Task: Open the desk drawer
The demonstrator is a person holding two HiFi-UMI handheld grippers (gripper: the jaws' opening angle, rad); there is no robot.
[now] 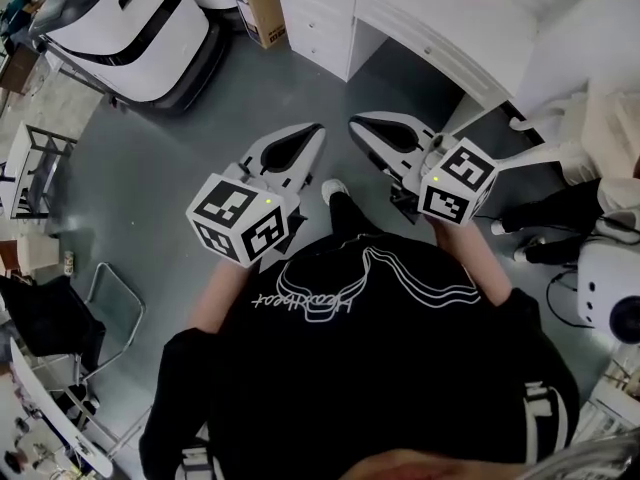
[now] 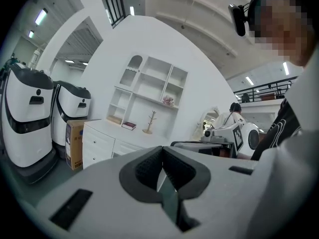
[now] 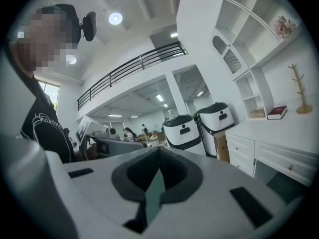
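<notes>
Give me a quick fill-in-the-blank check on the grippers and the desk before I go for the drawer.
The left gripper and the right gripper both have their jaws ____, with nothing between them.
The drawers of the desk are all ____.
The cardboard box stands on the ____ beside the desk.
Missing words: shut; closed; floor.

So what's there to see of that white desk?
The desk is white, painted wood by the look. A stack of small-knobbed drawers sits at one end, more drawer fronts run under the top, and there is open leg space below. All look shut. White shelves rise above it. A book rests on top, and a cardboard box stands beside it. Nothing else touches it.
</notes>
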